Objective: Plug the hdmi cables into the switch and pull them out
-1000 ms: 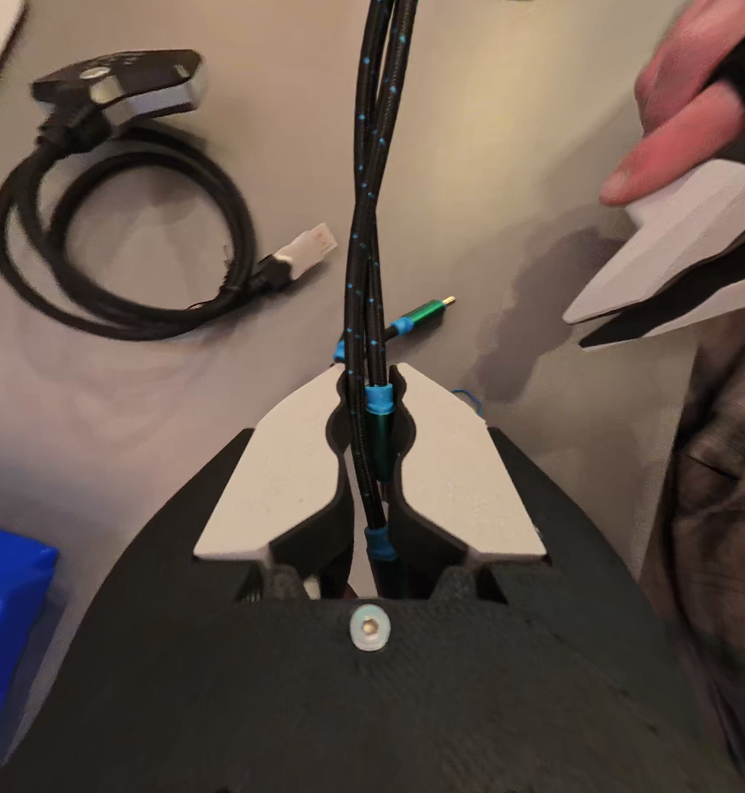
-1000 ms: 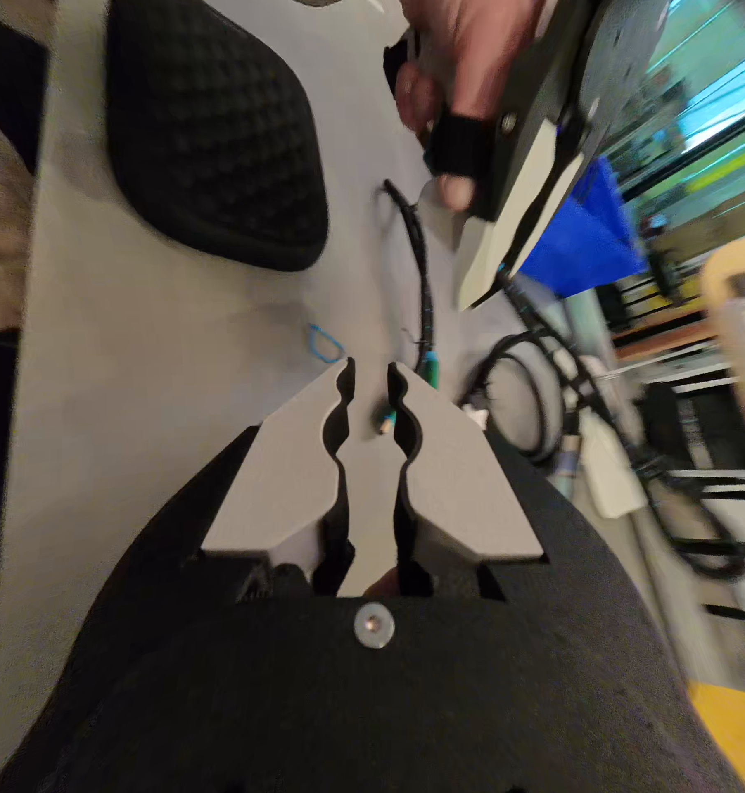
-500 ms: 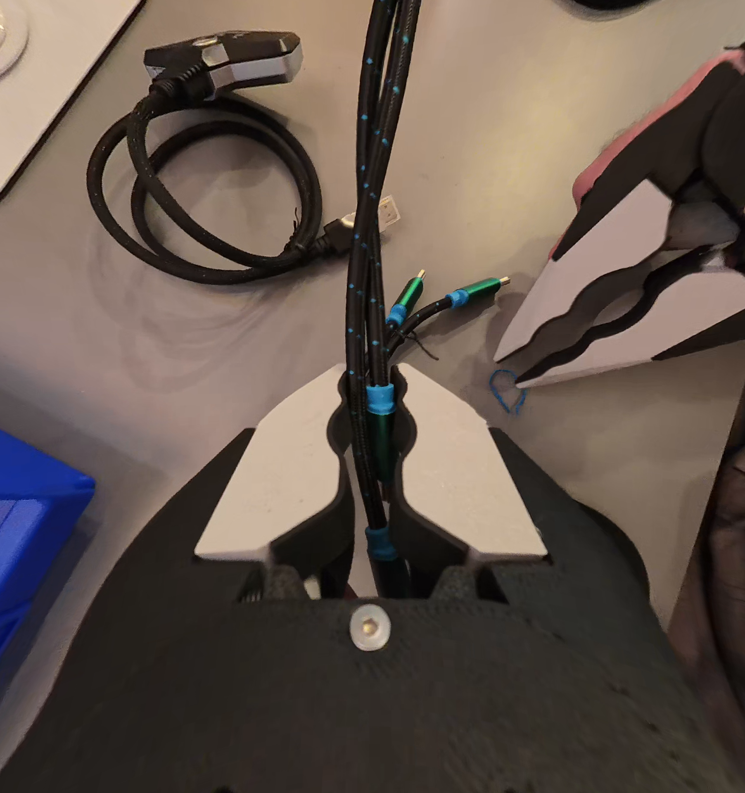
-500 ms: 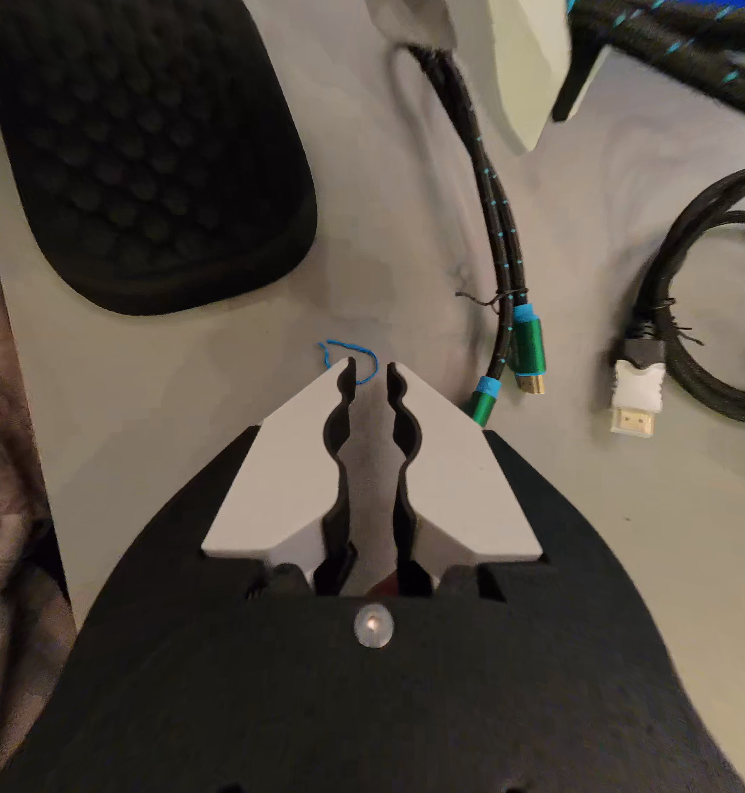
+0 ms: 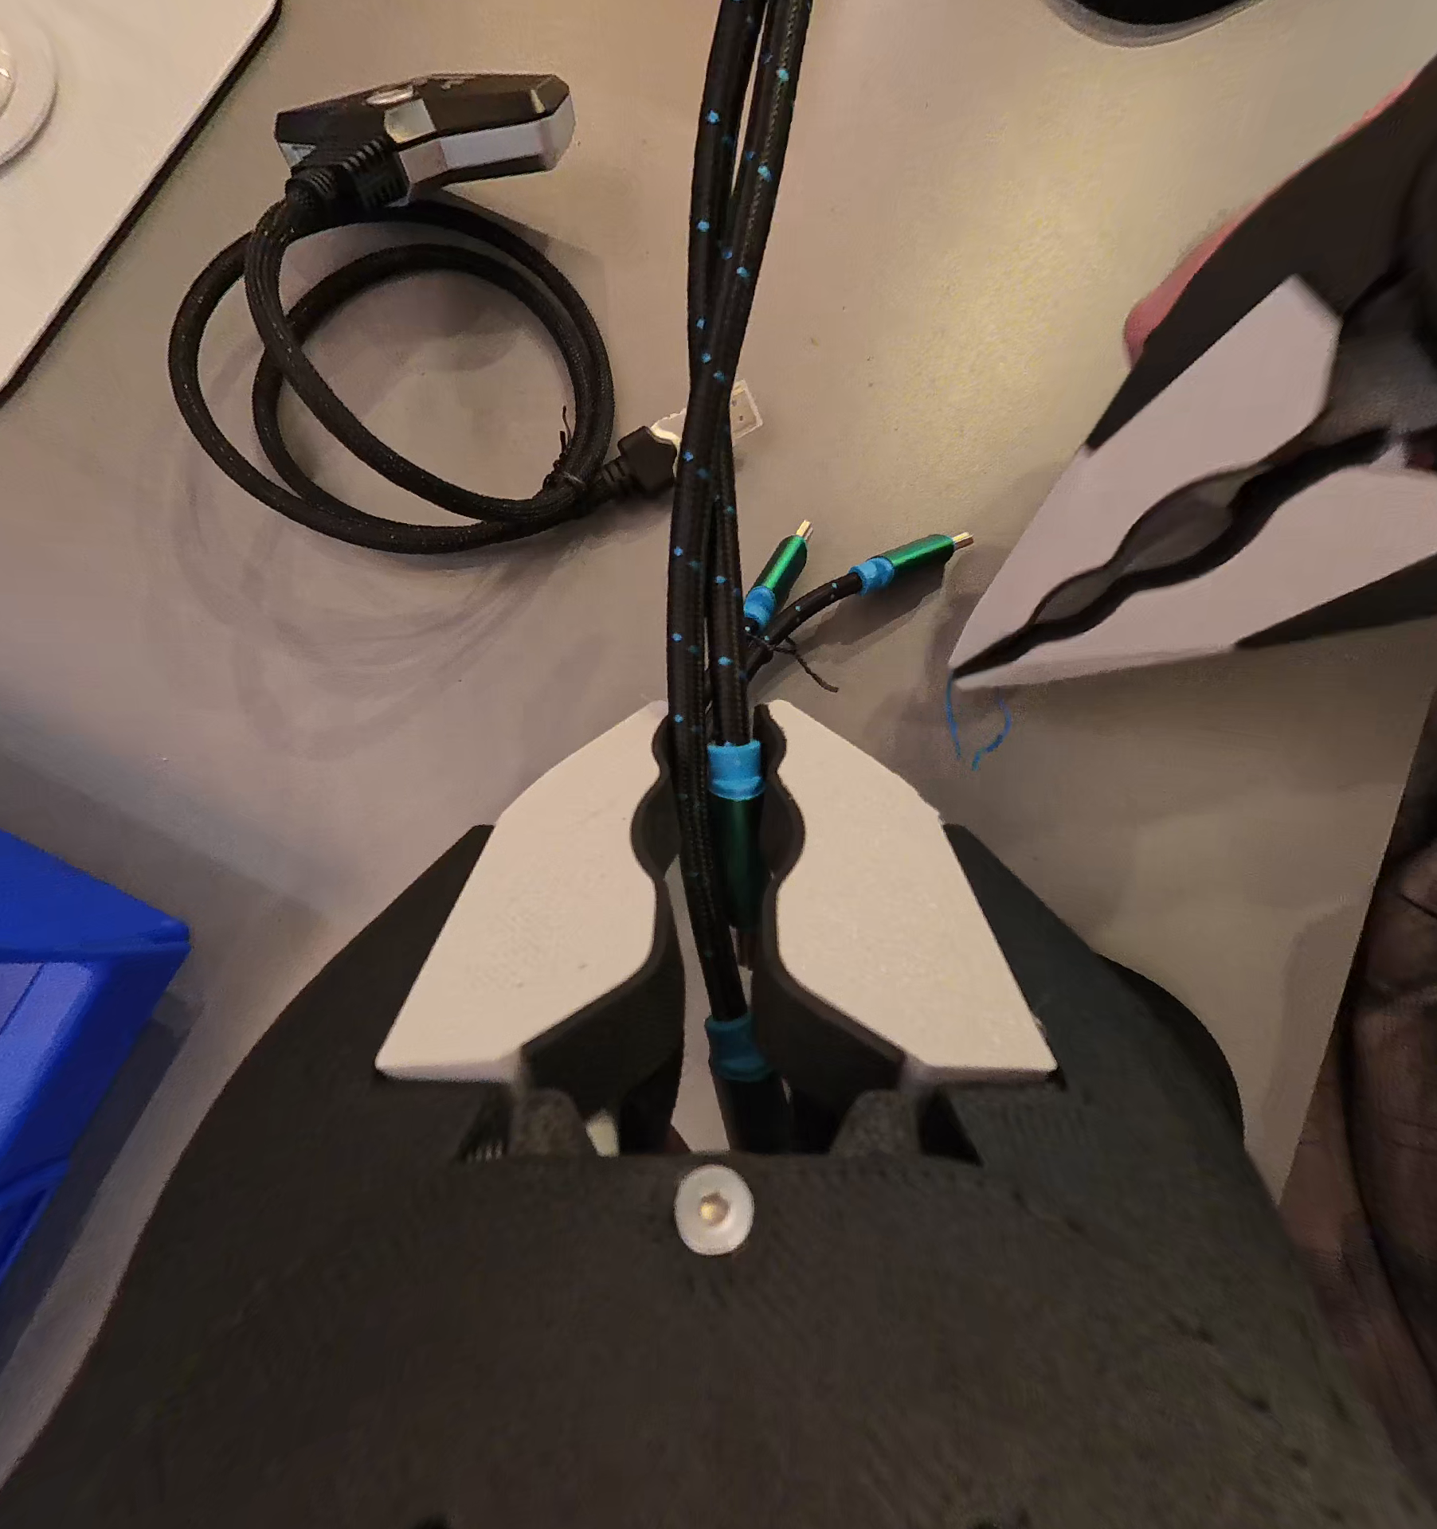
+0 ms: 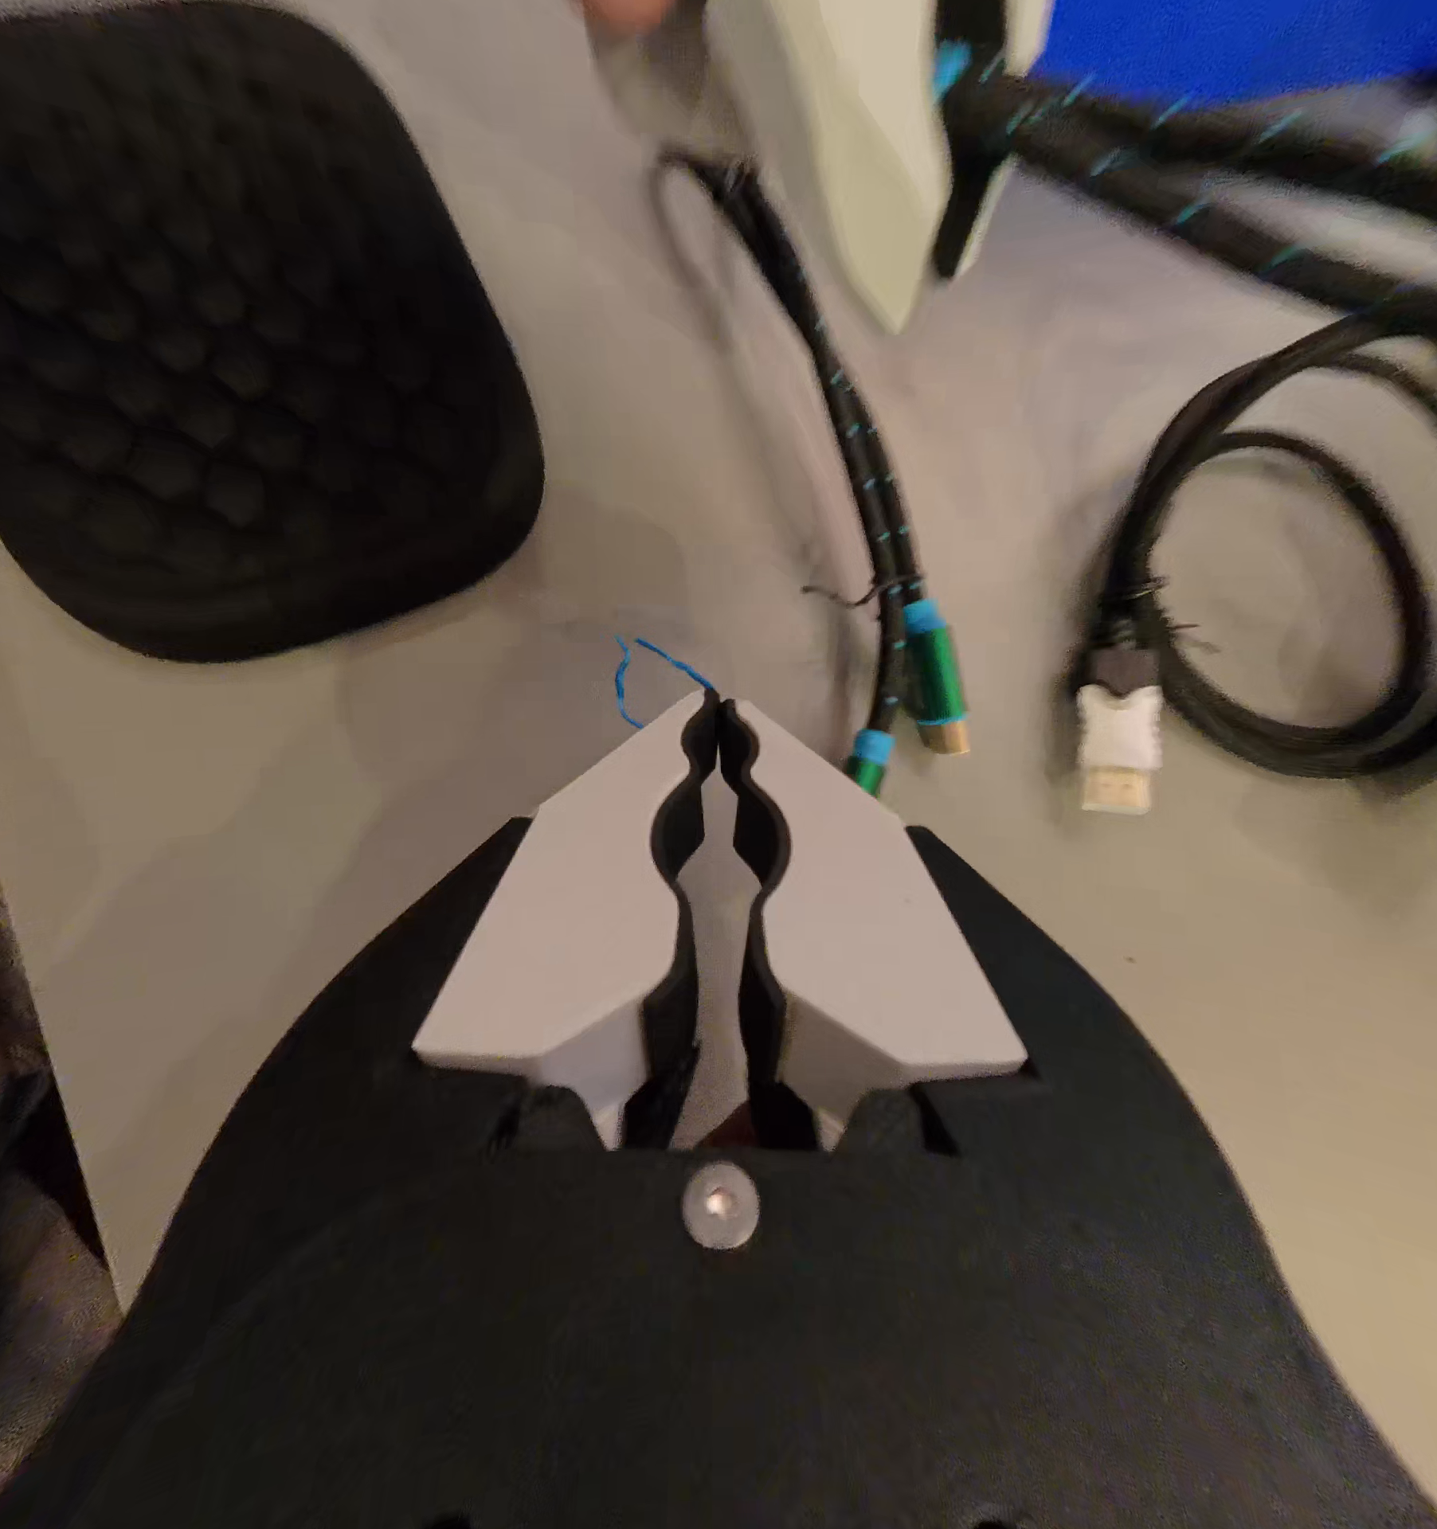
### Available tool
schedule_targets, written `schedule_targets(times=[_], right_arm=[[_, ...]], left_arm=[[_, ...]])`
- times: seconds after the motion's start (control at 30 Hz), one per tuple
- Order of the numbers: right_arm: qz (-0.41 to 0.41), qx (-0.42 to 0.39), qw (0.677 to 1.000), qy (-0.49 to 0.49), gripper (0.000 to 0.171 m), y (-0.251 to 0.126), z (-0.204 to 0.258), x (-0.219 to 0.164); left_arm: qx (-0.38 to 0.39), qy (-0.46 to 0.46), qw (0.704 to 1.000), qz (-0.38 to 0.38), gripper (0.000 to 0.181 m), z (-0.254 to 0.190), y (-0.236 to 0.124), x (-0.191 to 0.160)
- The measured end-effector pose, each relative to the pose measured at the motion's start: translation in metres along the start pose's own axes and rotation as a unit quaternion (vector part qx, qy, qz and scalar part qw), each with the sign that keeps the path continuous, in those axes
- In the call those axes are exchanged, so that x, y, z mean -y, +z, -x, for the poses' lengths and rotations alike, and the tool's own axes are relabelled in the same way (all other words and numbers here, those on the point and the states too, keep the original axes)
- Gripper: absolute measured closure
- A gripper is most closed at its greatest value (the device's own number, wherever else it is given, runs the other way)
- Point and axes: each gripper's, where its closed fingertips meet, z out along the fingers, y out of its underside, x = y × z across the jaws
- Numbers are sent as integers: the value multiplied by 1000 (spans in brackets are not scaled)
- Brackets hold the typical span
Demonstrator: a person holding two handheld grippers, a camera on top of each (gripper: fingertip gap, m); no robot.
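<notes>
My left gripper (image 5: 719,720) is shut on a bundle of black braided HDMI cables (image 5: 723,331) with blue flecks; one green plug with a blue collar (image 5: 736,819) sits between the jaws. Two more green plugs (image 5: 914,558) lie on the grey table ahead; they also show in the right wrist view (image 6: 934,687). The black and silver switch (image 5: 450,132) lies far left with its coiled black cable (image 5: 384,397) and white plug (image 6: 1116,745). My right gripper (image 6: 717,703) is shut, pinching the end of a thin blue thread (image 6: 628,687).
A black dimpled pad (image 6: 202,331) lies at the left of the right wrist view. A blue bin (image 5: 36,951) stands at the left table edge. A white mat (image 5: 78,165) is at the far left. Plaid clothing (image 5: 1427,993) is at the right. Tip to tip, the grippers are about 9 cm apart.
My right gripper came down to the table at the blue thread and closed its jaws on it. My left gripper kept its hold on the cables and barely moved.
</notes>
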Motion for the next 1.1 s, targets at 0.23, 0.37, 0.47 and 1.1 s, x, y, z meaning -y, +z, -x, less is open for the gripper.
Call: schedule_targets(times=[0.23, 0.37, 0.47, 1.1], right_arm=[[-123, -86, 986, -77, 171, -67, -37, 53], [-119, -180, 947, -236, 171, -105, -52, 79], [-96, -237, 886, -387, 171, -123, -53, 97], [-166, -92, 771, -608, 171, -145, 10, 136]], left_arm=[[-16, 25, 999, 18, 166, -12, -2, -1], [-35, 40, 998, 36, 166, -21, -6, -6], [-48, 67, 995, 49, 166, -32, -11, -7], [-238, 270, 930, -66, 166, -139, -82, 23]])
